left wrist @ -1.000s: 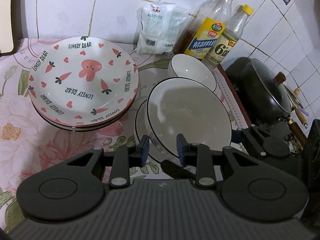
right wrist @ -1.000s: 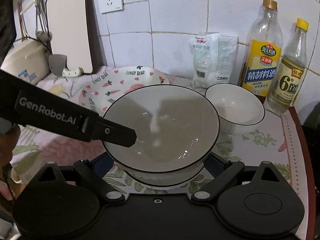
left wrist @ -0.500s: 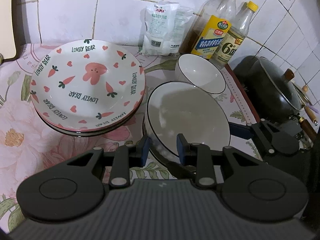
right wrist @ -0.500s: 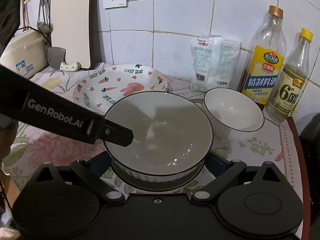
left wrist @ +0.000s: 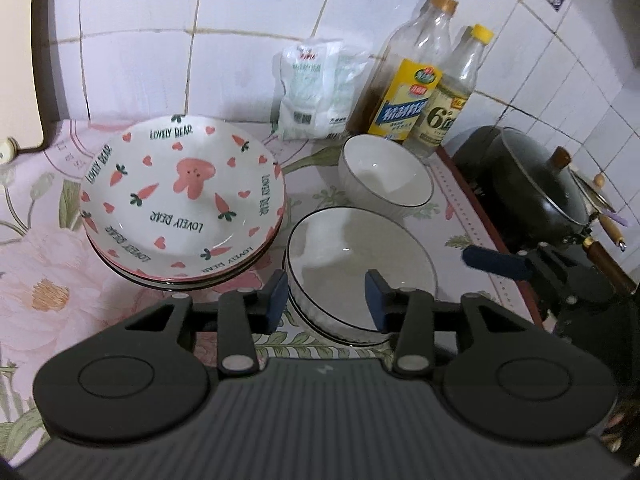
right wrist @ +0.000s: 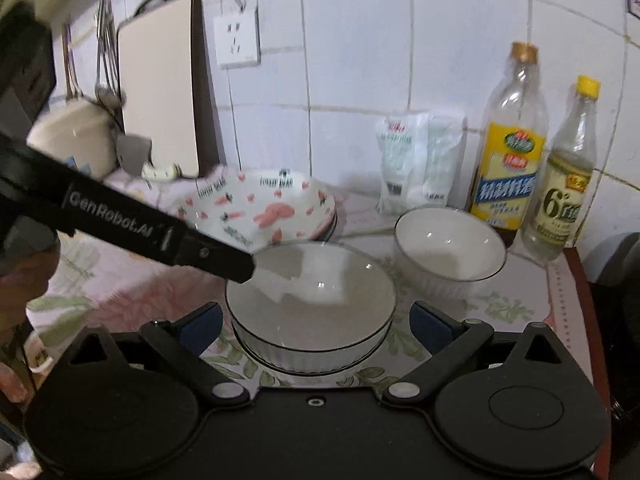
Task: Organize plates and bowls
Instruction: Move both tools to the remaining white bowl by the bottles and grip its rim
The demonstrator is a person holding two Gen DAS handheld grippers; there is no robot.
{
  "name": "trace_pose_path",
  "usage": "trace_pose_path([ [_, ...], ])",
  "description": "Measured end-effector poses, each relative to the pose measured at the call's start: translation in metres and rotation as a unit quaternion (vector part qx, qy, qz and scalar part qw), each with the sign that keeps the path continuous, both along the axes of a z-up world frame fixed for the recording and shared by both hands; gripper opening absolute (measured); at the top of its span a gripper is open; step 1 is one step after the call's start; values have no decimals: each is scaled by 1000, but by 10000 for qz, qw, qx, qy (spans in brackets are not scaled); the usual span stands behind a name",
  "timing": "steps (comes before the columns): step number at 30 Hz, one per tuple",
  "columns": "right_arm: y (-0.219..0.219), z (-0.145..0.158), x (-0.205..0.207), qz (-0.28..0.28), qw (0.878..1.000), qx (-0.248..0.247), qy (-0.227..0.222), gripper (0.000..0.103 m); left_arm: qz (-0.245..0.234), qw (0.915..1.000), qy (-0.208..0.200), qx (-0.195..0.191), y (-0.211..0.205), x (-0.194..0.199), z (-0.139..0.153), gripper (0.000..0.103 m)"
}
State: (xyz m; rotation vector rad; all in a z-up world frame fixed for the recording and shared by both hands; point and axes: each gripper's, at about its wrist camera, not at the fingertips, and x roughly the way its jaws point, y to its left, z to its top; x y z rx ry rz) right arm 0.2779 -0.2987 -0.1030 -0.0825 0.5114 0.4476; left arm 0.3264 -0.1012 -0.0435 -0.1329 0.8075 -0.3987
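Observation:
A stack of white black-rimmed bowls (left wrist: 360, 256) (right wrist: 312, 300) rests on the floral cloth. A smaller white bowl (left wrist: 384, 176) (right wrist: 448, 248) stands behind it. A stack of "LOVELY BEAR" carrot-print plates (left wrist: 184, 200) (right wrist: 264, 212) sits to the left. My left gripper (left wrist: 326, 296) is open and empty, its fingers just in front of the stacked bowls' near rim. My right gripper (right wrist: 316, 320) is open wide, its fingers either side of the bowl stack without touching. The left gripper's finger (right wrist: 216, 256) reaches over the bowl rim in the right wrist view.
Two bottles (left wrist: 416, 92) (right wrist: 508, 148) and a white packet (left wrist: 316, 84) stand against the tiled wall. A black lidded wok (left wrist: 532, 184) sits on the stove to the right. A cutting board (right wrist: 160, 100) leans at the back left beside a rice cooker (right wrist: 72, 136).
The top bowl has been lowered into the stack and let go. My left gripper has opened wider, and both grippers have drawn back and up from the bowls.

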Motion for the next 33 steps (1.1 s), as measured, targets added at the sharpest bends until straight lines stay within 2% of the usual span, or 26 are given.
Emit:
trace_pose_path([
  [3,-19,15,-8,2,9996,291,-23,101,-90,9999,-111,50,-1,-10,16,41],
  [9,-55,38,-16,-142,9971,750,24,101,-217,9988,-353,-266,-11,-25,43,41],
  [16,-84,53,-3,-389,9916,1205,270,101,-376,9972,-613,-187,-33,-18,63,41],
  [19,-96,55,7,-503,9875,1453,353,101,-393,9963,-752,-153,-36,-15,57,41],
  [24,-112,45,36,-481,9789,1853,721,101,-389,9973,-618,-84,-41,5,40,41],
  [29,-116,29,69,-547,9733,1943,1092,100,-464,9970,-611,74,-56,34,34,41],
  [33,-125,10,99,-712,9642,2116,1434,97,-481,9970,-554,245,-66,64,24,41],
])
